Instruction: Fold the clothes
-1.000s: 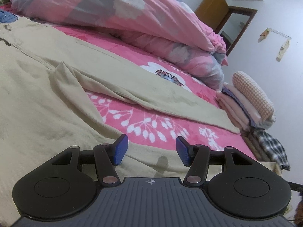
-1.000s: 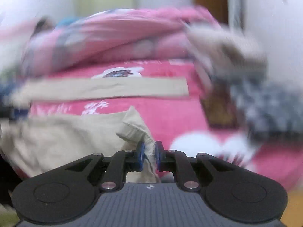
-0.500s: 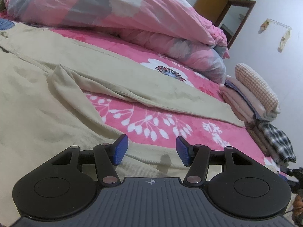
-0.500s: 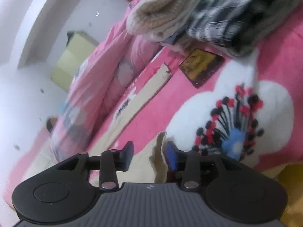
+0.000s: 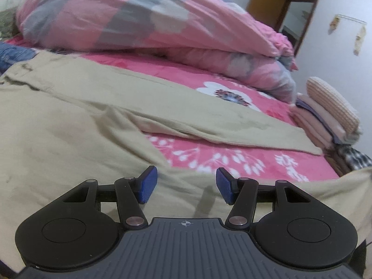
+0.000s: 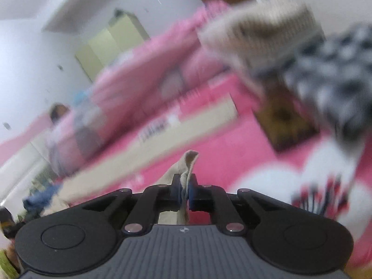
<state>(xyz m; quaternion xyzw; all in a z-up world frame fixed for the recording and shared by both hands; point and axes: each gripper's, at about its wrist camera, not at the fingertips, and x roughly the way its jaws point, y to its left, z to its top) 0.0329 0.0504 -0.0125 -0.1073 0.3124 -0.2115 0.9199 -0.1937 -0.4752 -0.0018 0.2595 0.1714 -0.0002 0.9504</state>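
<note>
A pair of beige trousers [image 5: 69, 125] lies spread across the bed [image 5: 232, 162], over a pink sheet printed with white flowers and leaves. One leg stretches away to the right, its hem ending near a stack of folded clothes [image 5: 325, 121] at the bed's far edge; the other leg runs toward the camera and passes beneath the left gripper [image 5: 186, 187]. That gripper hovers low over the fabric, its jaws spread wide with nothing between the blue pads [image 5: 146, 186]. A bunched pink and grey duvet [image 5: 144, 23] sits heaped behind the trousers, and a scrap of blue denim [image 5: 14, 54] shows at the left edge.

The right wrist view is smeared with motion blur. The right gripper [image 6: 184, 191] has its jaws clenched on a fold of the beige trouser cloth, which sticks up in a small peak above the pads. Beyond it the other trouser leg crosses the pink sheet, and a knitted cream garment [image 6: 267, 37] and a black-and-white checked one [image 6: 337, 69] sit blurred at the upper right
</note>
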